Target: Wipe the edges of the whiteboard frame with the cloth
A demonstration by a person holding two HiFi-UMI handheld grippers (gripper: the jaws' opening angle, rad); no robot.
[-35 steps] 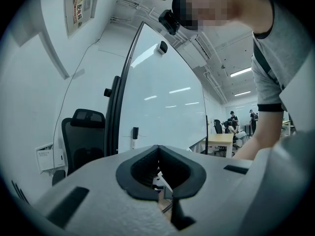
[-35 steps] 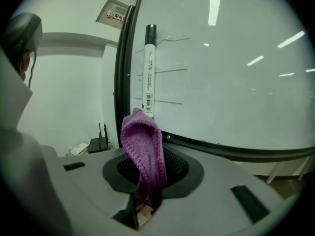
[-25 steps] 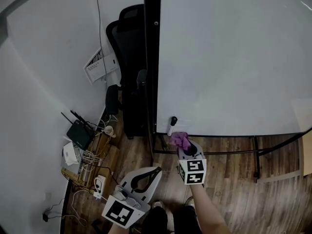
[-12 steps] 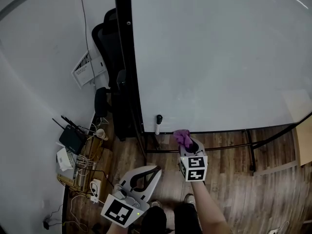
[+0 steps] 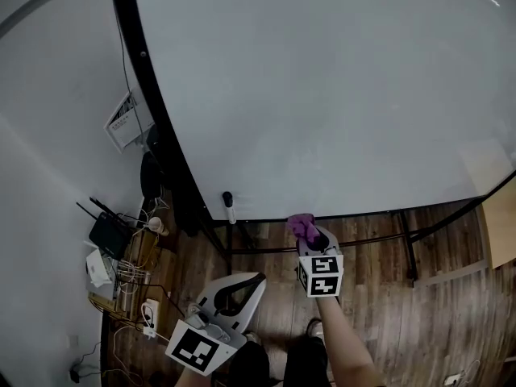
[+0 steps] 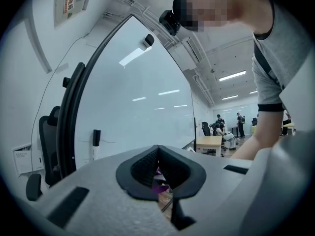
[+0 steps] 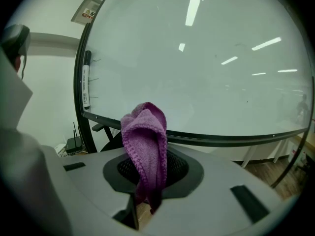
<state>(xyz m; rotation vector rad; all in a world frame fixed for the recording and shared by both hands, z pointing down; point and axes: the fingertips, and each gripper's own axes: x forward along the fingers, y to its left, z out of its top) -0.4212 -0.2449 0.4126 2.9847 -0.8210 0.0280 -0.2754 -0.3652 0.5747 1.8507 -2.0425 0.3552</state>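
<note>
The whiteboard [image 5: 322,87] fills most of the head view. Its black frame shows as a left edge [image 5: 153,95] and a bottom edge [image 5: 363,214]. My right gripper [image 5: 309,237] is shut on a purple cloth [image 5: 301,227], which sits just below the bottom edge. In the right gripper view the cloth [image 7: 146,141] stands bunched up out of the jaws, close in front of the bottom edge [image 7: 221,139]. My left gripper [image 5: 235,290] hangs lower and to the left, shut on nothing [image 6: 158,173]. A black-capped marker [image 5: 229,206] rests at the board's lower left corner.
A black office chair [image 5: 149,176] stands partly hidden behind the board's left edge. A router [image 5: 109,236], cables and a power strip [image 5: 149,313] lie on the wooden floor at left. The board's stand bars [image 5: 403,248] run below it. A table corner [image 5: 500,224] is at right.
In the head view the board's left frame edge has slid leftward and the chair is mostly hidden. The right gripper with the cloth stays just under the bottom edge; the left gripper barely moved.
</note>
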